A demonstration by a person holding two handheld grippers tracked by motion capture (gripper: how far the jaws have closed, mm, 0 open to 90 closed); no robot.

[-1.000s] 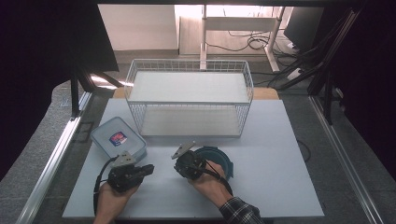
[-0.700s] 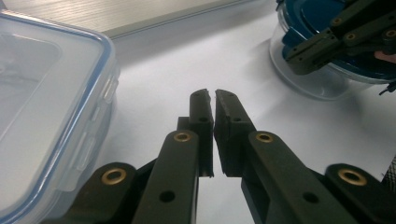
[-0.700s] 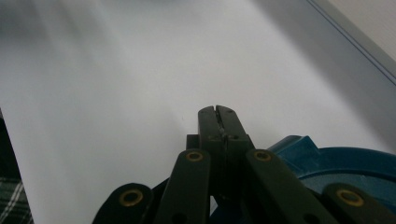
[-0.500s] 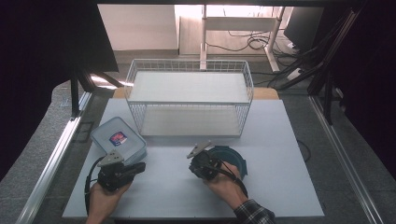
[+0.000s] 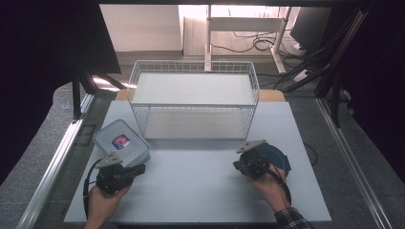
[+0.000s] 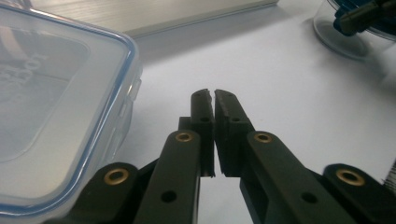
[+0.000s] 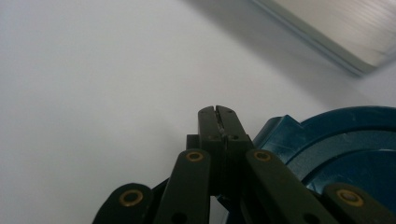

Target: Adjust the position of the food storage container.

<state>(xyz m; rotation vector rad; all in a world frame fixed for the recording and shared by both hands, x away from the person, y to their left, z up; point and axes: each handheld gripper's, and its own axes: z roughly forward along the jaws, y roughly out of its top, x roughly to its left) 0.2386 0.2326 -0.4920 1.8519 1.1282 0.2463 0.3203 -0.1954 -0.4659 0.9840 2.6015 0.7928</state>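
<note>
White table top (image 5: 200, 191), plain & matte, w/ grey speckled floor (image 5: 43, 157) on both sides and a metal rail (image 5: 57, 162) along the left edge. Behind the table: pale wall, a white stand leg, loose cables (image 5: 258, 45) on the floor, dark curtains left & right.

On the table, far middle: white wire basket (image 5: 193, 102), upright. Near-left corner of it: clear box w/ blue-rimmed lid (image 5: 120, 142), sticker on top. Right side: round blue container (image 5: 277, 157), sitting well apart from the box.

Left gripper (image 5: 136, 169) lies low in the person's left hand, just beside the box's near edge, jaws together, nothing between them. Right gripper (image 5: 239, 167) is in the right hand, just left of the blue container, jaws together too, nothing clamped.

High view gives the whole layout, hands, a plaid cuff (image 5: 291, 219) on the right arm.

Left gripper view adds close detail: lid's blue seal and side clip, pads w/ only a hairline gap, tips over bare table, not touching the box; blue container at top right, blurred.

Right gripper view: pads pressed flat together, blue container right beside the jaws on their right w/ a notched rim; basket's base as a blurred strip at top right. Can't tell if the jaws touch the container.
</note>
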